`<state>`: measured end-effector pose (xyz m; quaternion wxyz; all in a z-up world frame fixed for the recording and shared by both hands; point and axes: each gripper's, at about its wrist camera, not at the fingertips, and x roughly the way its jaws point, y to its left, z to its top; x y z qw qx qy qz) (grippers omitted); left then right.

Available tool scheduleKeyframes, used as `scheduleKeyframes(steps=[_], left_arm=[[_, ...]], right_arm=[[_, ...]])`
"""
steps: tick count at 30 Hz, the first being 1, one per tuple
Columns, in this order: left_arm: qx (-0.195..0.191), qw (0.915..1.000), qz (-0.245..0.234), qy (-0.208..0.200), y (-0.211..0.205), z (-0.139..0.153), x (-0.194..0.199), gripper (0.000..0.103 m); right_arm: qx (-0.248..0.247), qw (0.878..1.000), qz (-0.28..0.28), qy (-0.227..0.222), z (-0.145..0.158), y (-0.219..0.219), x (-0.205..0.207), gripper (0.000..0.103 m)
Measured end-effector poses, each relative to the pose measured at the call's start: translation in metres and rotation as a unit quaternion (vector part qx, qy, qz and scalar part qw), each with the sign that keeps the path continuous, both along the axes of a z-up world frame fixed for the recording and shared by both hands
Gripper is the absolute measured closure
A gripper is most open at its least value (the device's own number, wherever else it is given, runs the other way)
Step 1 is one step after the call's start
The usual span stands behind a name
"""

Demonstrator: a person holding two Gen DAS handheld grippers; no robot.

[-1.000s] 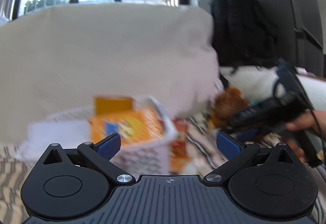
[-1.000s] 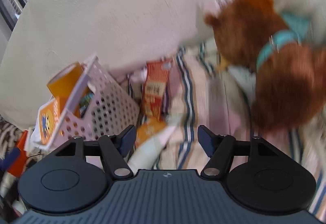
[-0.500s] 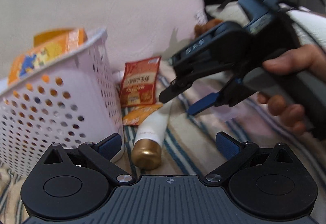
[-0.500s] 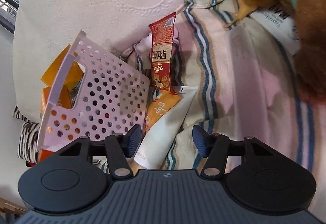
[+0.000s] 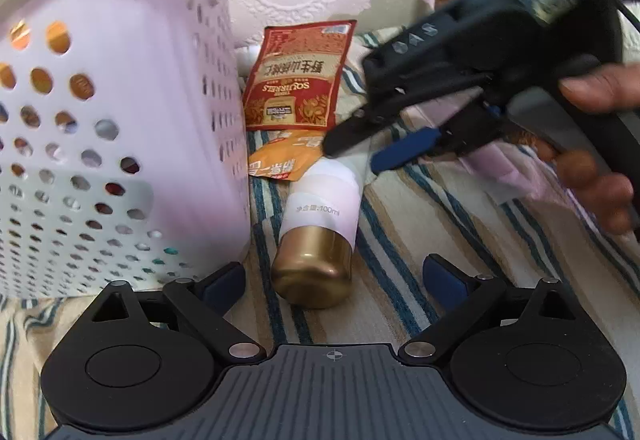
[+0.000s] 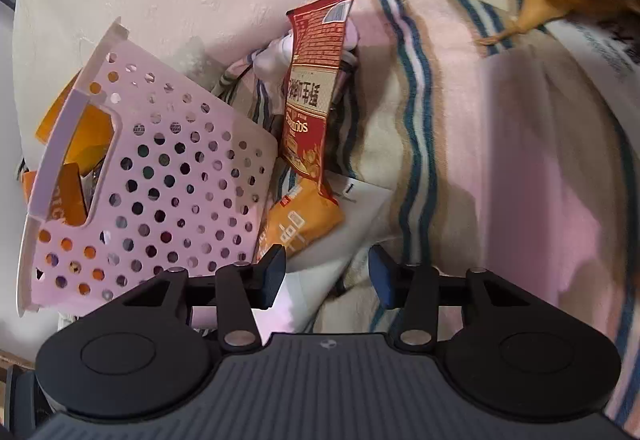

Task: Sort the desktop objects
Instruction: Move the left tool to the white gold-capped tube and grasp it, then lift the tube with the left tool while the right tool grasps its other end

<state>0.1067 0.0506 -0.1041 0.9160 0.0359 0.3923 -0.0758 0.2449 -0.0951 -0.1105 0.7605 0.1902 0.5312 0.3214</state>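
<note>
- Your basket (image 5: 120, 128) holds orange packs (image 6: 76, 144), seen through its holes and handle slot.
- The tube (image 5: 320, 224) lies just right of the basket on the striped cloth (image 5: 460, 240), gold cap toward you, its far end under the orange sachet (image 5: 280, 164) and red packet (image 5: 298, 76).
- Your left gripper (image 5: 334, 280) gapes wide, the cap between its tips.
- Your right gripper (image 6: 326, 272) stands open over the tube's flat end, touching nothing.

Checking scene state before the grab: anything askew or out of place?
Nothing spilled or damaged. The gold-capped tube lies flat on the striped cloth beside the perforated basket, with the orange sachet overlapping its far end and the red snack packet beyond. All three sit outside the basket.
</note>
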Motion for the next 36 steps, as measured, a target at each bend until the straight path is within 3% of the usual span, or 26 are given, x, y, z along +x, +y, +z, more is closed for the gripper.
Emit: scheduleKeyframes(steps=[4, 7, 9, 11, 22, 30, 31, 32, 36], left_arm=[[-0.006, 1.0000, -0.006, 0.005, -0.001, 0.000, 0.001, 0.007], [-0.003, 0.9999, -0.007, -0.009, -0.002, 0.000, -0.005, 0.014], [0.014, 0.9996, -0.006, -0.025, -0.005, 0.004, -0.009, 0.042], [0.035, 0.9988, 0.000, -0.033, -0.006, 0.005, -0.012, 0.061], [0.043, 0.9948, -0.045, -0.080, -0.027, 0.009, -0.049, 0.061], [0.043, 0.9880, -0.075, -0.128, -0.036, 0.048, -0.067, 0.062], [0.046, 0.9866, -0.077, -0.136, -0.039, 0.054, -0.067, 0.062], [0.051, 0.9850, -0.079, -0.145, -0.041, 0.061, -0.070, 0.062], [0.051, 0.9853, -0.091, -0.135, -0.048, 0.069, -0.059, 0.063]], right_arm=[[0.000, 1.000, 0.000, 0.005, -0.001, 0.009, 0.007, 0.048], [0.000, 1.000, -0.006, -0.020, 0.000, 0.008, 0.000, 0.063], [0.016, 0.999, -0.019, -0.023, 0.003, 0.000, -0.005, 0.074], [0.026, 0.999, -0.035, -0.028, 0.006, -0.011, -0.010, 0.076], [0.101, 0.989, -0.101, -0.037, 0.023, -0.067, -0.054, 0.083], [0.123, 0.980, -0.133, -0.080, 0.063, -0.101, -0.084, 0.087], [0.125, 0.979, -0.138, -0.086, 0.068, -0.102, -0.086, 0.088], [0.127, 0.977, -0.143, -0.094, 0.075, -0.106, -0.090, 0.102], [0.106, 0.977, -0.164, -0.087, 0.080, -0.114, -0.100, 0.103]])
